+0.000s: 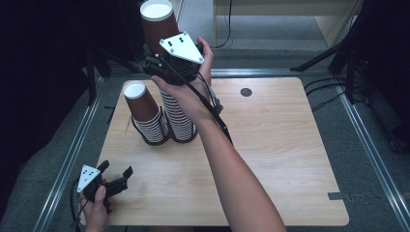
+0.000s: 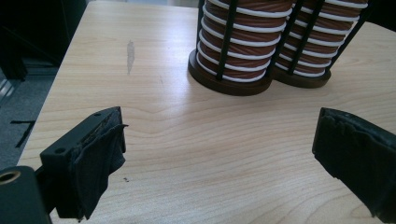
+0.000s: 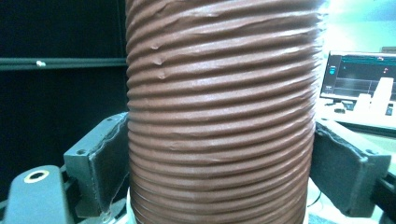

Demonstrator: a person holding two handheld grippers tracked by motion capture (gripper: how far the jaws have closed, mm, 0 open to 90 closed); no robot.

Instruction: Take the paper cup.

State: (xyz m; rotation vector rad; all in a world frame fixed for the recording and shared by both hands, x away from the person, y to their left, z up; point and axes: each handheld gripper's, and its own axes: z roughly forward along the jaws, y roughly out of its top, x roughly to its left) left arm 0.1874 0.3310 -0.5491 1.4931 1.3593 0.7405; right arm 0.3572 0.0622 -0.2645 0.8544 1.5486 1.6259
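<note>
Two stacks of brown ribbed paper cups stand in a black wire holder at the table's back left. The left stack is the shorter one. My right gripper is high over the taller right stack, shut on the top cup. In the right gripper view both pads press that cup's ribbed sides, and a white rim shows just under it. The hand hides where the cup meets the stack. My left gripper rests open near the front left corner, its jaws wide apart facing the stack bases.
The wooden table has a dark round grommet at the back. Black stands and cables lie on the floor to the right. A monitor shows far off in the right gripper view.
</note>
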